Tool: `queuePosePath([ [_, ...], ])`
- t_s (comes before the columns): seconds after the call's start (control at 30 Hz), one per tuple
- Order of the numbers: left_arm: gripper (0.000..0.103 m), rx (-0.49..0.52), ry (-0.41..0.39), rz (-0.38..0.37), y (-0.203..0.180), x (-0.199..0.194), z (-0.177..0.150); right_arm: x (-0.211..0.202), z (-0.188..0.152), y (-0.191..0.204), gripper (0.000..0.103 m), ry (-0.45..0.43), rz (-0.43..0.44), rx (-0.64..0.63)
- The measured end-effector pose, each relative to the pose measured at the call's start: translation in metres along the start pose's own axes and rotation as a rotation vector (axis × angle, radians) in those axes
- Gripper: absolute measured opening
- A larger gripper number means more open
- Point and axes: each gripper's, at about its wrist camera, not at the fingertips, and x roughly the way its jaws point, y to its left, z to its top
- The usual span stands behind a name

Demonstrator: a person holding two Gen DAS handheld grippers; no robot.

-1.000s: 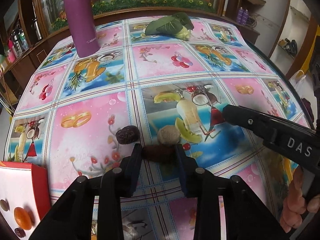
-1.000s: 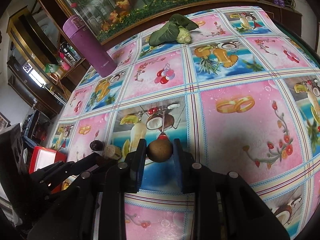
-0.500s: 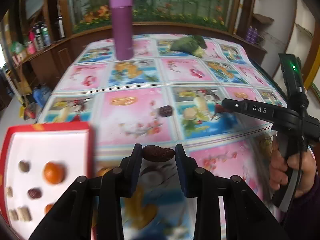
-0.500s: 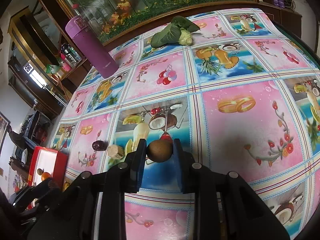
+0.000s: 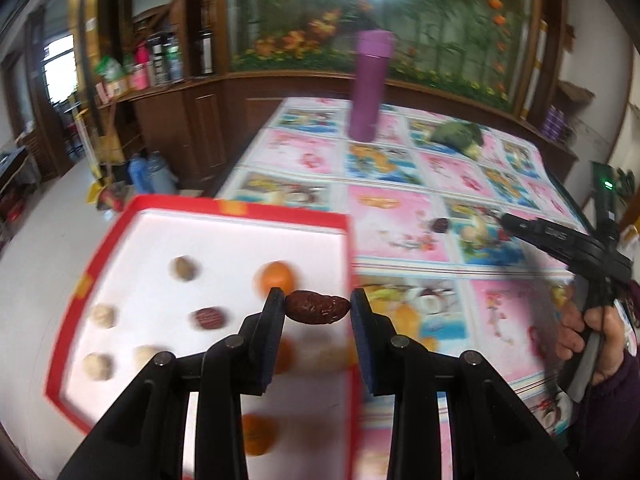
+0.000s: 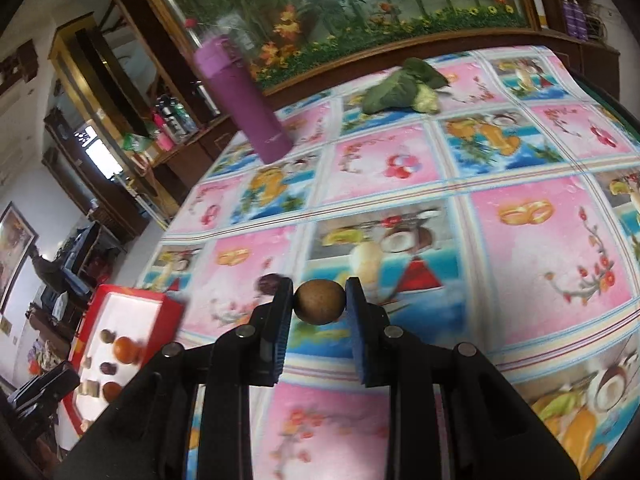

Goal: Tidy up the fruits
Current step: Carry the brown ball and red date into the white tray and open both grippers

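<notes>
Two grippers loaded: left gripper (image 5: 318, 307) pinching wrinkled dark-red dried date (image 5: 317, 308) above right edge of red-rimmed white tray (image 5: 240, 208); right gripper (image 6: 319, 301) clamping round brown longan (image 6: 319, 301) over fruit-patterned tablecloth (image 6: 532, 248).

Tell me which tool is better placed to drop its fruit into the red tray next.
Left. The left tool holds the dried date right over the red tray. The right tool grips its round brown fruit above the tablecloth, away from the tray.
</notes>
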Motion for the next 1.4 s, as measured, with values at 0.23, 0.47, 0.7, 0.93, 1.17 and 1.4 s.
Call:
queuePosePath([
  [0.23, 0.033, -0.128, -0.016, 0.100, 0.074, -0.014, -0.009, 0.002, -0.027, 0.091, 0.029, 0.037, 0.175, -0.117],
  [0.47, 0.033, -0.184, -0.027, 0.150, 0.108, -0.015, -0.018, 0.014, -0.061, 0.183, 0.029, 0.123, 0.289, -0.277],
  [0.7, 0.033, -0.196, -0.005, 0.188, 0.130, -0.005, -0.031, 0.020, -0.091, 0.243, 0.029, 0.195, 0.361, -0.399],
  [0.93, 0.033, -0.201, 0.008, 0.218, 0.145, -0.003, -0.039, 0.041, -0.121, 0.266, 0.029, 0.283, 0.362, -0.440],
  [1.17, 0.033, -0.184, 0.033, 0.210, 0.147, 0.003, -0.043, 0.056, -0.146, 0.279, 0.029, 0.346, 0.330, -0.496],
  [1.4, 0.033, -0.179, 0.040, 0.218, 0.149, 0.009, -0.041, 0.063, -0.146, 0.277, 0.029, 0.368, 0.315, -0.486],
])
